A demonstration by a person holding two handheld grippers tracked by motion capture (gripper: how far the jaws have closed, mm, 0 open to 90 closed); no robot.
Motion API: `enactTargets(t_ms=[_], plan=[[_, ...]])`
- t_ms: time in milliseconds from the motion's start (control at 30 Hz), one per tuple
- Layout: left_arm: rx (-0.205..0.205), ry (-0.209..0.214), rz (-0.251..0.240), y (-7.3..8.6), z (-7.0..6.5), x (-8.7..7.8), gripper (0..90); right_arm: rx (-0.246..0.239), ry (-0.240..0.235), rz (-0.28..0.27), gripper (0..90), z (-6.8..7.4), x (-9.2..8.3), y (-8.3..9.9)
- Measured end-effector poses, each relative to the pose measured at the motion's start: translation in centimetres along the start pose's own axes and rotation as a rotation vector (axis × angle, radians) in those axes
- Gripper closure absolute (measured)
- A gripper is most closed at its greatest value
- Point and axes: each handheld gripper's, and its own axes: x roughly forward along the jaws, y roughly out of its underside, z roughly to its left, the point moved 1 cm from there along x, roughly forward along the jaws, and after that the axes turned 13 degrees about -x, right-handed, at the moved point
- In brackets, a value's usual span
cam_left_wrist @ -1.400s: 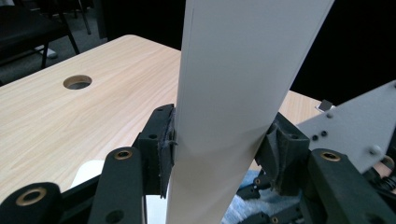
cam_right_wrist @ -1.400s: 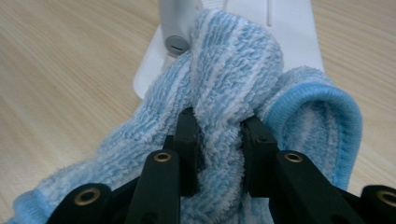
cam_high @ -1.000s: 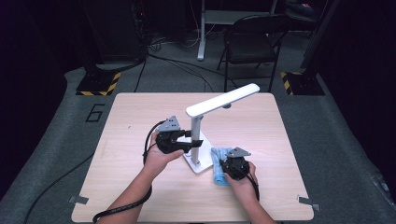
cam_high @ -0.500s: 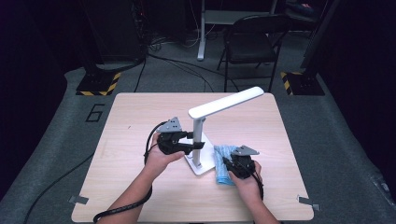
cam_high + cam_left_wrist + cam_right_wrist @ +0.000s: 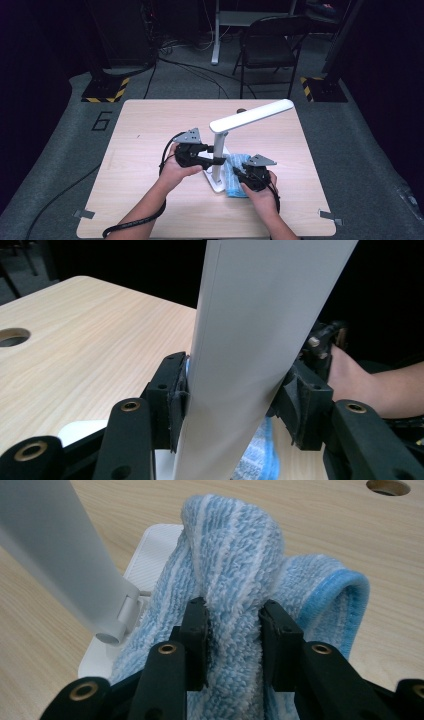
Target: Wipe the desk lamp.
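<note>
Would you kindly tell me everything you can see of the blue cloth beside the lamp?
The blue-and-white striped terry cloth looks soft and fluffy, with a plain blue stitched hem. It lies bunched on the pale wooden table, partly over the white lamp base, beside the lamp's white post. A raised fold of it sits pinched between the black jaws of the right tongs, which have just been easing open.

A light wooden table [image 5: 150, 130] carries a white desk lamp [image 5: 235, 125] and a blue cloth [image 5: 233, 172] beside its base.
</note>
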Motion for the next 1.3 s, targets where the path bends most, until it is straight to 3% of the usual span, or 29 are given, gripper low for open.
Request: enactTargets(t_ms=[167,367,600,700,800,867,967,1067,1100,1167,1300], plan=[[0.018,0.03,0.008,0.0,-0.1,0.1,49.4,-0.024,-0.008,0.019,65.6,0.1,0.8,0.3],[0.023,0.011,-0.003,0.1,-0.2,0.1,49.2,-0.029,-0.049,0.067,54.3,-0.1,2.1,0.8],[0.023,-0.015,-0.007,0.2,-0.6,-0.2,47.1,0.009,0.006,0.023,42.4,-0.3,0.9,0.3],[0.03,-0.03,-0.002,0.2,-0.7,-0.4,47.1,0.033,-0.005,0.012,41.1,-0.1,0.4,0.4],[0.028,-0.041,0.001,0.3,-0.7,-0.5,47.6,0.037,-0.011,0.03,39.8,0.6,0.5,0.6],[0.023,-0.038,-0.004,0.4,-0.7,-0.5,47.3,0.008,0.007,0.051,39.0,0.9,0.8,0.9],[0.021,-0.042,-0.009,0.6,-0.7,-0.6,46.6,0.021,0.006,0.062,38.0,0.9,1.6,1.5],[0.017,-0.047,-0.016,0.8,-0.7,-0.8,46.7,0.024,0.014,0.058,40.0,1.1,1.8,1.8],[0.015,-0.048,-0.018,0.8,-0.7,-0.9,46.8,-0.008,0.015,0.057,42.8,1.2,1.9,1.8],[0.013,-0.051,-0.02,0.9,-0.7,-0.9,47.2,-0.012,0.012,0.059,46.5,1.3,1.9,1.8],[0.014,-0.07,-0.014,0.9,-0.9,-0.7,48.4,-0.032,-0.004,0.047,60.4,1.4,2.0,1.8]])
